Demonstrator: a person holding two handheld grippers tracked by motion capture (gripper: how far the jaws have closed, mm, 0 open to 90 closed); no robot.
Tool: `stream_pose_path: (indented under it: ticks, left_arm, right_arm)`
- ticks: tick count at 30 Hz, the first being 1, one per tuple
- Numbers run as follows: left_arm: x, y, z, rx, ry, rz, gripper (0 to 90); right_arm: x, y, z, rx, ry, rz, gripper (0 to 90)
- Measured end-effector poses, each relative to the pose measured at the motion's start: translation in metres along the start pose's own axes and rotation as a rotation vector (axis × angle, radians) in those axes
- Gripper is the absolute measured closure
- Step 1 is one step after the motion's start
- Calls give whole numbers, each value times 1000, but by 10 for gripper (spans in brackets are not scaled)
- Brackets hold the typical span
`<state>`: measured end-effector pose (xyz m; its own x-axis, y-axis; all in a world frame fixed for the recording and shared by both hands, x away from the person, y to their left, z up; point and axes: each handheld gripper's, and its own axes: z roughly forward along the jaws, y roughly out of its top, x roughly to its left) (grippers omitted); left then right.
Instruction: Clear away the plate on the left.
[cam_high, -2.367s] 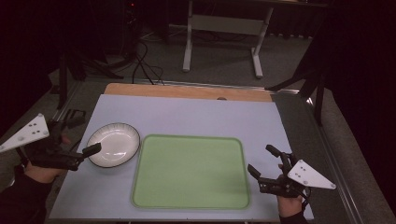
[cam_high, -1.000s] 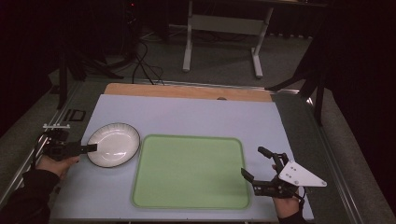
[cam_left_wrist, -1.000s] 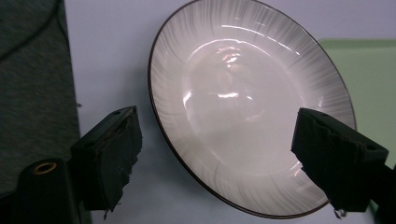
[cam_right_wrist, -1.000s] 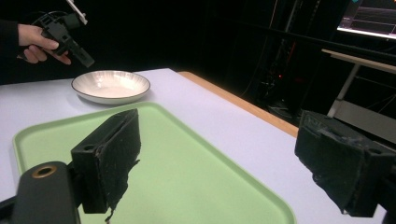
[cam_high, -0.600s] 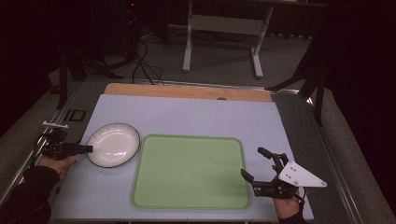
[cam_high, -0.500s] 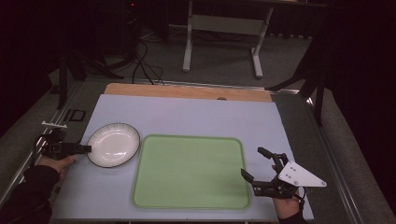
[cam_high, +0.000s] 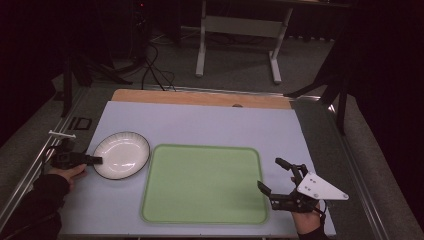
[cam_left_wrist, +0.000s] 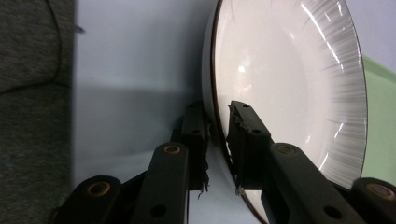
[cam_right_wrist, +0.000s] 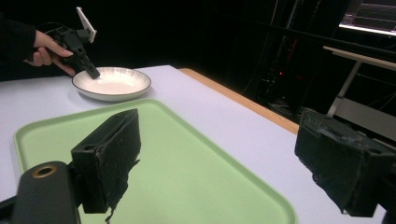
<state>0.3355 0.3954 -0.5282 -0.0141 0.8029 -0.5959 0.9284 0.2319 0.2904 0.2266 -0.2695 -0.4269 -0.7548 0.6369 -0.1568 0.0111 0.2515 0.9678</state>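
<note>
The pale lilac desk (cam_high: 210, 125) carries the same layout as in the earlier high views: the flat rectangular light-green plastic tray (cam_high: 202, 182) lies in the middle near the person's edge, and the round white ceramic plate with a dark rim (cam_high: 121, 155) sits just beside the tray's far left corner, neither having shifted. What has changed is on the left. The left gripper (cam_high: 95, 160), whose black fingers (cam_left_wrist: 247, 135) stood wide and a little above the plate's left rim before, has come down to the desk, and its fingers have just been closing; in the left gripper view they now pinch the plate's rim, one pad inside the bowl and one outside. The right gripper (cam_high: 272, 176) hovers just off the tray's near right corner much as before, its fingers spread wide with nothing between them.
</note>
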Motion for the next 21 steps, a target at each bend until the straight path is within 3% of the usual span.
stream_pose_path:
  ticks: [9, 10, 17, 21]
  left_arm:
    - [0, 0, 1, -14, -5, -16, 773]
    - [8, -1, 0, -25, -57, -65, 773]
    - [4, -3, 0, -66, -55, -87, 819]
    - [-3, -1, -3, -106, -67, -59, 842]
  right_arm:
    - [0, -1, 0, 3, -2, 2, 139]
    - [0, 0, 1, 3, -3, 2, 140]
    - [0, 0, 1, 13, -14, -4, 140]
    - [-1, -1, 0, 16, -24, 0, 141]
